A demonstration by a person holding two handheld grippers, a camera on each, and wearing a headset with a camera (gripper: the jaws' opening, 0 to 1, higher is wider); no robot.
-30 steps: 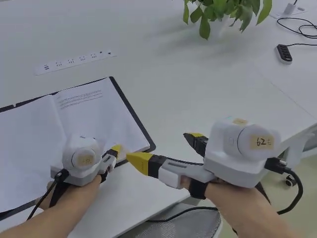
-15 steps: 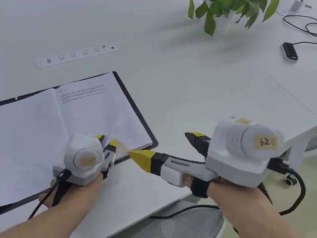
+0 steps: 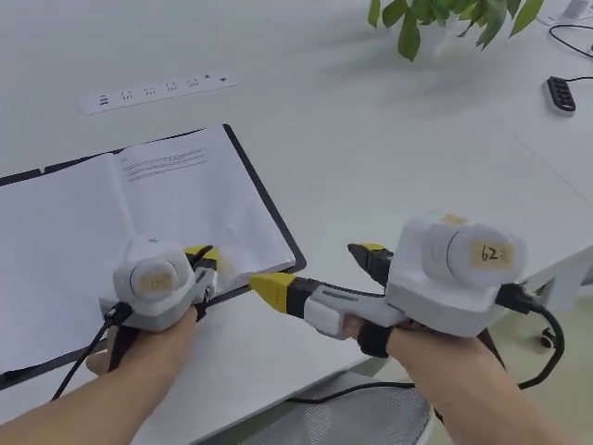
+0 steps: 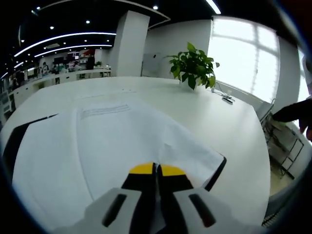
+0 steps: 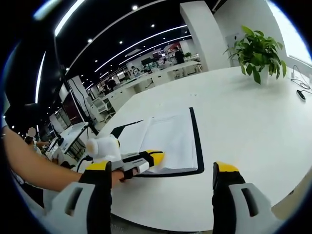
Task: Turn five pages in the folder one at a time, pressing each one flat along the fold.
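Observation:
The black folder point(image 3: 262, 202) lies open on the white table at the left, with its white right page point(image 3: 181, 195) facing up. My left gripper point(image 3: 202, 255) sits at that page's lower edge. Its yellow-tipped jaws are pressed together in the left gripper view point(image 4: 156, 169), and the page point(image 4: 126, 131) bulges slightly just ahead of them. My right gripper point(image 3: 318, 269) hovers open over the table's front edge, right of the folder's corner, holding nothing. In the right gripper view point(image 5: 162, 167) its jaws stand wide apart, with the left gripper point(image 5: 155, 157) at the folder point(image 5: 196, 141) between them.
A white power strip point(image 3: 153, 91) lies beyond the folder. A potted plant point(image 3: 445, 19) stands at the back right, with a black power strip point(image 3: 561, 93) and cables beside it. A chair seat point(image 3: 334, 422) shows below the table's near edge.
The left gripper's jaws, apart half a second ago, have shut at the page's lower edge. The right gripper has stayed open in about the same spot. The head camera has shifted.

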